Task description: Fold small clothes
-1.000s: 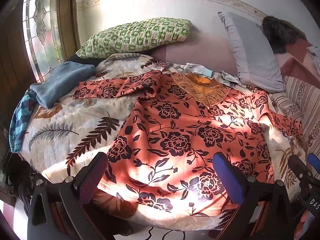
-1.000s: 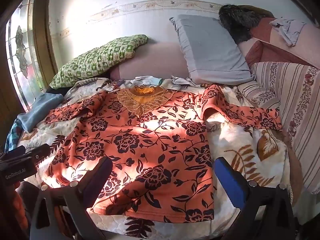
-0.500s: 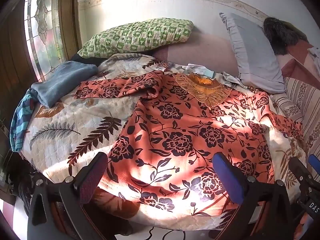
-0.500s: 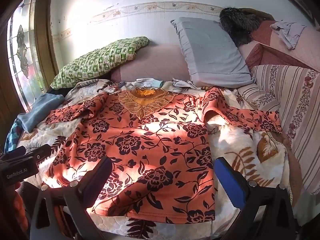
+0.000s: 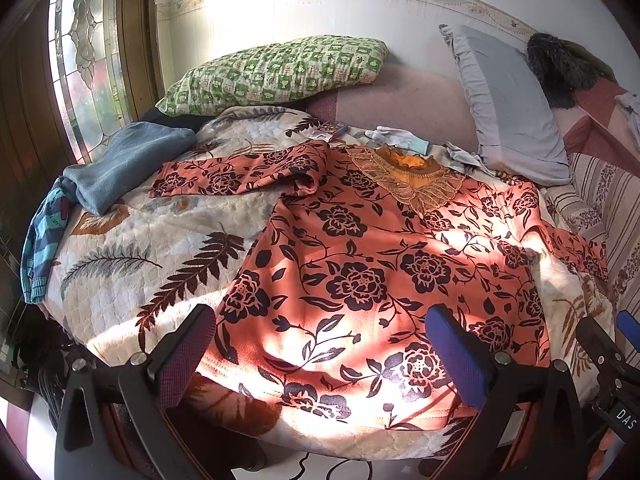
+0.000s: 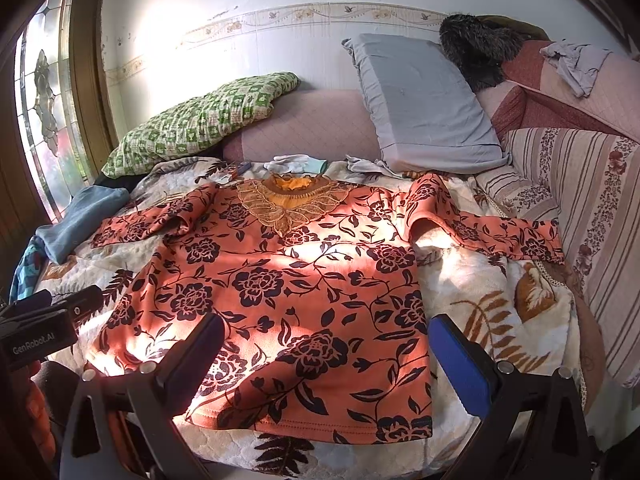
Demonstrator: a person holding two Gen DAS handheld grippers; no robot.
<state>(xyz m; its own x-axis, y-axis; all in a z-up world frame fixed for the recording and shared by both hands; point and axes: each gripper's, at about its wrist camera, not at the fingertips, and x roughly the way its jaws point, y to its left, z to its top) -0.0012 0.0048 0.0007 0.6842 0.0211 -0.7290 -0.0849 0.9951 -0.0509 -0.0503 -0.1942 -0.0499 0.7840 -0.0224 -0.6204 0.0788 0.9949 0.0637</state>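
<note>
Left wrist view
- Left hand-held gripper (image 5: 320,344): jaws wide apart, nothing between them; it hangs over the near edge of the bed, aimed at the hem, likely lining up for a first grasp.
- Orange floral top (image 5: 384,272): the garment to fold, lying front-up and spread flat on the bed quilt (image 5: 132,264), collar away from the camera, hem nearest it.
- Left sleeve (image 5: 236,172): stretched out sideways toward the window, with a bunched ridge where it meets the shoulder.
- Blue fleece (image 5: 124,164): heaped at the quilt's window-side edge, apart from the top, so it leaves the folding area free.
- Green pillow (image 5: 276,72): propped at the head of the bed, well beyond the collar.

Right wrist view
- Right hand-held gripper (image 6: 326,350): fingers spread, gripping nothing, hovering over the lower hem.
- Top's layout: body squared to the camera, embroidered neckline (image 6: 290,204) at the far end; a spread-out garment like this suits folding sleeves inward first.
- Right sleeve (image 6: 492,228): reaches out toward the striped cushion (image 6: 580,216), slightly kinked at the shoulder.
- Grey pillow (image 6: 420,104): leaning on the wall behind the collar.
- Progress, as I judge it: no fold made yet; both sleeves are out and the hem is flat.
</note>
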